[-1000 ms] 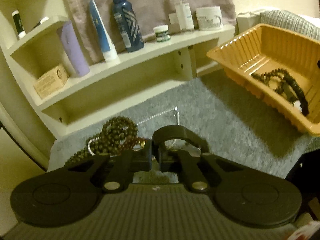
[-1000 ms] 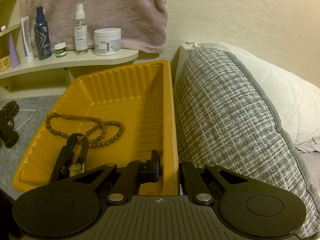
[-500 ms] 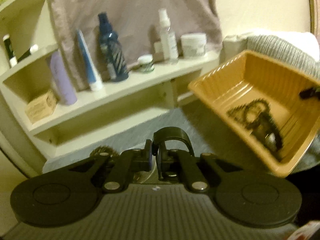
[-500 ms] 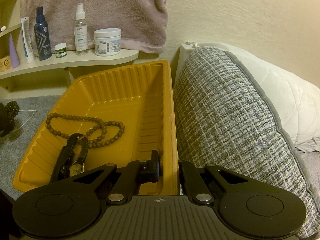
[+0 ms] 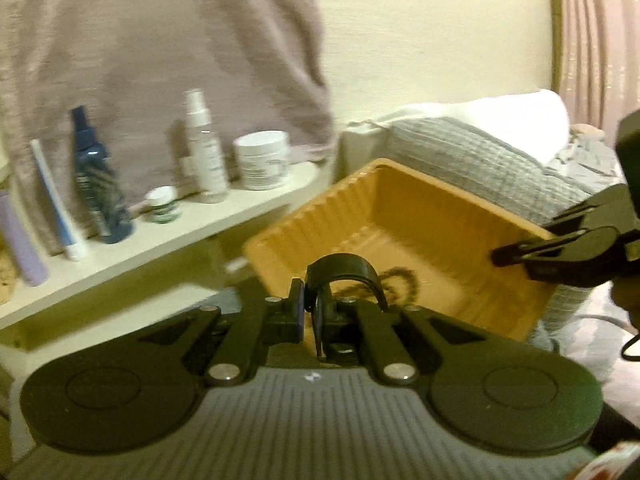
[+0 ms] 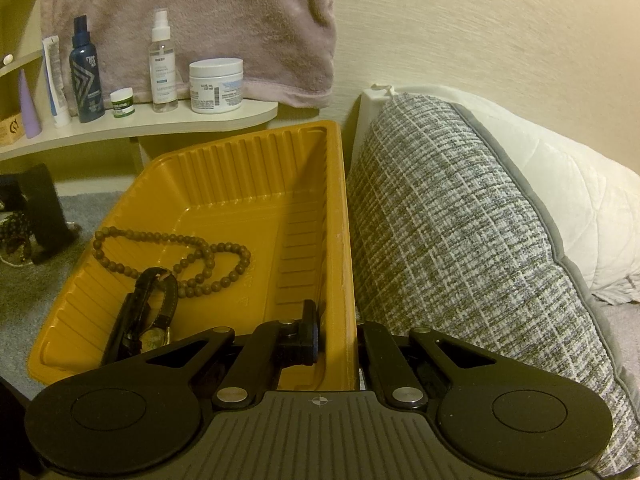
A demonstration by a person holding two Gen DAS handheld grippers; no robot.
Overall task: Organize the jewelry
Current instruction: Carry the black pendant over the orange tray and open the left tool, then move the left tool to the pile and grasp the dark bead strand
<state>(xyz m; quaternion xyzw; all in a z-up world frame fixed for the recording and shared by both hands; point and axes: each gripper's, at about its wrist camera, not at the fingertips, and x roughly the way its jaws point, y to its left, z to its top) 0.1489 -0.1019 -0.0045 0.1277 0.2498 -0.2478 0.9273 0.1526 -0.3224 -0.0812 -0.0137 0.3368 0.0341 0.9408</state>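
Note:
My left gripper (image 5: 309, 312) is shut on a black bracelet band (image 5: 346, 270) that arches above its fingers, in front of the orange tray (image 5: 432, 200). My right gripper (image 6: 336, 332) is shut on the right wall of that tray (image 6: 344, 240). It shows at the right in the left wrist view (image 5: 560, 252). In the tray lie a brown bead necklace (image 6: 192, 256) and a black wristwatch (image 6: 148, 316). More brown beads (image 6: 16, 236) lie on the grey mat left of the tray, beside the left gripper's dark fingers (image 6: 44, 216).
A cream shelf (image 6: 140, 126) behind the tray carries bottles, tubes and a white jar (image 6: 216, 86), with a mauve towel (image 6: 192, 12) hanging above. A grey woven cushion (image 6: 460, 240) and a white pillow (image 6: 560, 184) press against the tray's right side.
My left gripper has lifted with the black band off the grey mat and swung right toward the tray. The right gripper and the tray have not moved.

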